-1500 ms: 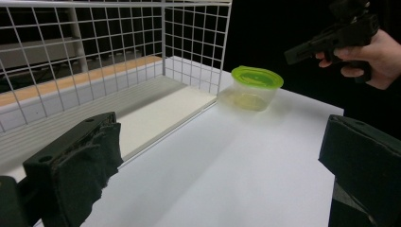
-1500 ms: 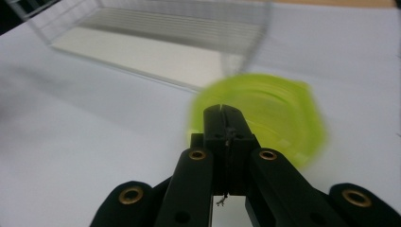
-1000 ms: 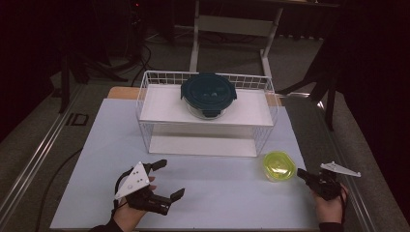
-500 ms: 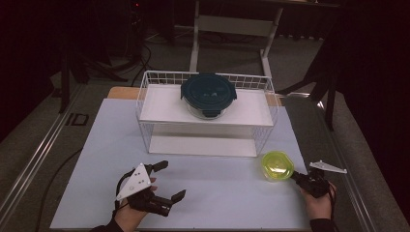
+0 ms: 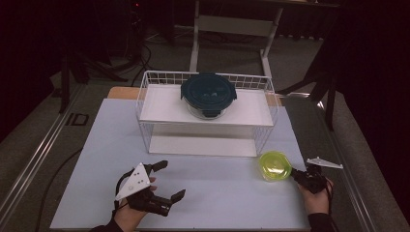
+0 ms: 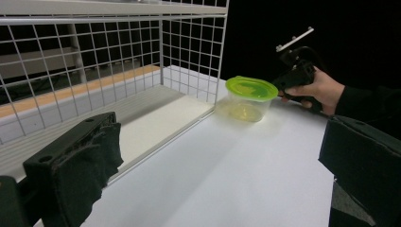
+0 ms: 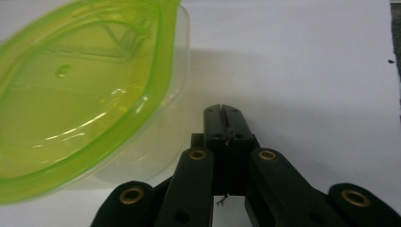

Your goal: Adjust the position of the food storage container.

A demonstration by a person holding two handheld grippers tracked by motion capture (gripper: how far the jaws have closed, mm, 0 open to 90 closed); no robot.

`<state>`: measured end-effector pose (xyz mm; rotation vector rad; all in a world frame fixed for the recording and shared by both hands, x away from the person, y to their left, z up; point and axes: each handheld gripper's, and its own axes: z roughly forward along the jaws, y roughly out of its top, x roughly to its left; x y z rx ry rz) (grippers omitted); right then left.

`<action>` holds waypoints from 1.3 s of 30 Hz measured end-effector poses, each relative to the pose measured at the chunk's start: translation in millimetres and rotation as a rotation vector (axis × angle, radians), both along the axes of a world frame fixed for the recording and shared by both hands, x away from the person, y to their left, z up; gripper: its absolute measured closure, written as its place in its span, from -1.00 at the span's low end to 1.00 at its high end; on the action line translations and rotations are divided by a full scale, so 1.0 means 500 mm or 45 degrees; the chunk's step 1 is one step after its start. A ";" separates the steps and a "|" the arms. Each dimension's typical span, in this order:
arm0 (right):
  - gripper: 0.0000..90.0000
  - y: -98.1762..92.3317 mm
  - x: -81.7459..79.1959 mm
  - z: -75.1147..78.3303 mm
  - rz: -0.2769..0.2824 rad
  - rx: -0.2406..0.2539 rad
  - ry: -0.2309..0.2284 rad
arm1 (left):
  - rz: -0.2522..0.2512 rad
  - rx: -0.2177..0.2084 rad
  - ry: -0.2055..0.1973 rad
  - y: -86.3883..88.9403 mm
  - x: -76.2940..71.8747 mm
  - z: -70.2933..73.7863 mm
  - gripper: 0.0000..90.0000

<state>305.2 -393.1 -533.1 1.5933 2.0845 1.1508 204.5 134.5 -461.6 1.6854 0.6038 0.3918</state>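
A small clear tub with a yellow-green lid (image 5: 274,166) stands on the white table, just right of the wire rack's front corner. My right gripper (image 5: 293,176) comes at it from the right with its jaws shut and nothing between them. In the right gripper view the closed tip (image 7: 222,111) lies low beside the tub (image 7: 80,94); I cannot tell whether they touch. My left gripper (image 5: 173,179) rests near the front left of the table, open and empty. In the left gripper view its jaws (image 6: 222,137) frame the tub (image 6: 250,97) and the right gripper (image 6: 295,78) behind it.
A white wire rack (image 5: 145,96) with a flat shelf stands at the back middle of the white tabletop (image 5: 96,145). A glass bowl with a dark teal lid (image 5: 208,94) sits on that shelf. A table frame and cables stand on the dark floor beyond.
My right gripper has moved a little left and down, closer to the tub. The left gripper, the tub and the bowl have stayed where they were.
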 end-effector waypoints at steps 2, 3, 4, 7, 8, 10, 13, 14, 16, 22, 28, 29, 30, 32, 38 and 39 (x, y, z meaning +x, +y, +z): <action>1.00 0.002 0.001 -0.002 0.028 0.019 -0.005 | -0.002 0.003 0.003 0.000 0.000 -0.001 -0.99; 1.00 0.005 0.000 -0.002 0.045 0.017 -0.005 | -0.001 0.005 0.006 0.000 0.001 -0.002 -0.99; 1.00 0.009 -0.001 -0.002 0.059 0.024 -0.012 | 0.001 0.002 0.009 -0.001 0.002 -0.003 -0.99; 1.00 0.020 -0.006 -0.003 0.099 0.024 -0.021 | -0.002 0.006 0.010 -0.002 0.001 -0.003 -0.99; 1.00 0.023 -0.008 -0.002 0.112 0.036 -0.027 | -0.003 0.004 0.011 -0.002 0.001 -0.003 -0.99; 1.00 0.033 -0.012 0.002 0.135 0.042 -0.033 | -0.003 0.005 0.010 -0.002 0.001 -0.003 -0.99; 1.00 0.049 -0.016 0.009 0.176 0.028 -0.039 | -0.003 0.002 0.012 -0.003 0.000 -0.003 -0.99; 1.00 0.051 -0.015 0.010 0.179 0.026 -0.037 | -0.004 0.007 0.012 -0.003 0.000 -0.003 -0.99; 1.00 0.051 -0.010 0.010 0.168 0.035 -0.034 | -0.006 0.012 0.013 -0.004 0.000 -0.003 -0.99; 1.00 0.048 0.007 0.001 0.152 0.042 -0.015 | -0.005 0.005 0.015 -0.002 0.001 -0.004 -0.99; 1.00 0.064 0.008 -0.004 0.194 0.048 -0.006 | -0.002 0.007 0.015 -0.002 0.001 -0.003 -0.99; 1.00 0.068 0.006 -0.005 0.210 0.056 -0.005 | -0.003 0.006 0.014 -0.002 0.001 -0.003 -0.99; 1.00 0.074 0.004 -0.005 0.223 0.059 -0.006 | -0.005 0.004 0.015 -0.002 0.001 -0.003 -0.99; 1.00 0.086 0.000 -0.003 0.252 0.063 -0.002 | -0.005 0.012 0.011 -0.003 0.000 -0.003 -0.99; 1.00 0.119 0.002 0.001 0.320 0.039 -0.002 | -0.008 0.009 0.013 -0.003 -0.001 -0.003 -0.99; 1.00 0.120 0.003 0.001 0.317 0.039 -0.002 | -0.009 0.009 0.011 -0.003 -0.002 -0.003 -0.99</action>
